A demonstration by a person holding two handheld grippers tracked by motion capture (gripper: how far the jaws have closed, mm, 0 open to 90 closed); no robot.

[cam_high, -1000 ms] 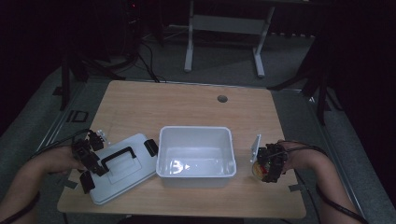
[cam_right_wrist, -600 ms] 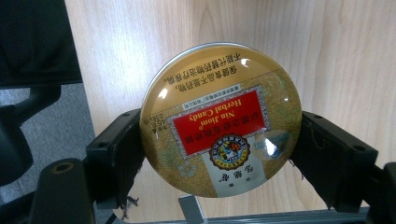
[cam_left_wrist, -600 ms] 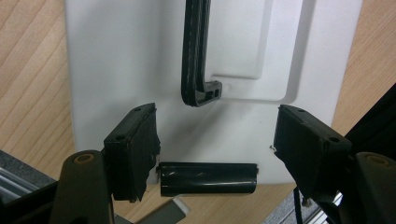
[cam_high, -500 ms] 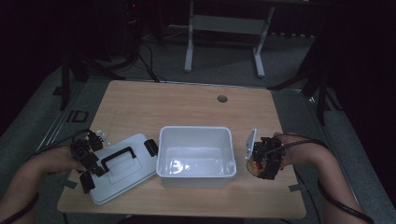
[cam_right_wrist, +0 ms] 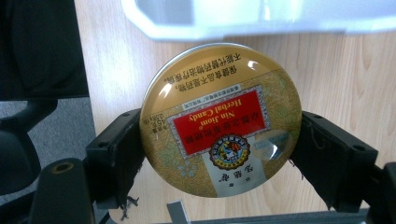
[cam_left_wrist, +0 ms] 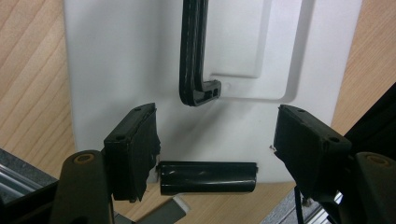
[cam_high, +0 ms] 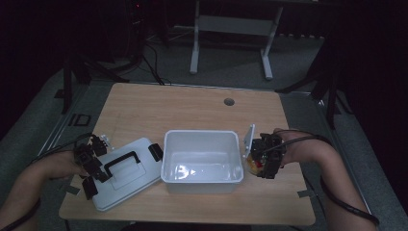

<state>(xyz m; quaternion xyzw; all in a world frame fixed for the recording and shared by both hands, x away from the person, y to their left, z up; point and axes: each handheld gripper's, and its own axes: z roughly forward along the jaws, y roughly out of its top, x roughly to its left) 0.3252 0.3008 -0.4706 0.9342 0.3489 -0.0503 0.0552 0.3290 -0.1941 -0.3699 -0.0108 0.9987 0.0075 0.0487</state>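
Observation:
A round gold candy tin (cam_right_wrist: 219,126) with a red label sits between the jaws of my right gripper (cam_right_wrist: 219,156), which is shut on its rim. In the high view that gripper (cam_high: 262,161) holds the tin (cam_high: 254,166) above the table, just right of the empty white bin (cam_high: 201,180). The bin's white lid (cam_high: 127,180) lies flat to the bin's left, with a black handle (cam_left_wrist: 194,51) on top. My left gripper (cam_left_wrist: 217,149) hovers at the lid's (cam_left_wrist: 116,70) left end, jaws open on either side of a black latch (cam_left_wrist: 208,177) without touching it.
The wooden table (cam_high: 192,110) has a round cable hole (cam_high: 229,102) near its far edge. Grey tape marks (cam_high: 304,193) sit near the front corners. A metal stand (cam_high: 231,29) stands on the dark floor beyond the table.
My right gripper has lifted the candy tin off the table and carried it left, close to the bin's right wall. The left gripper and lid have stayed put.

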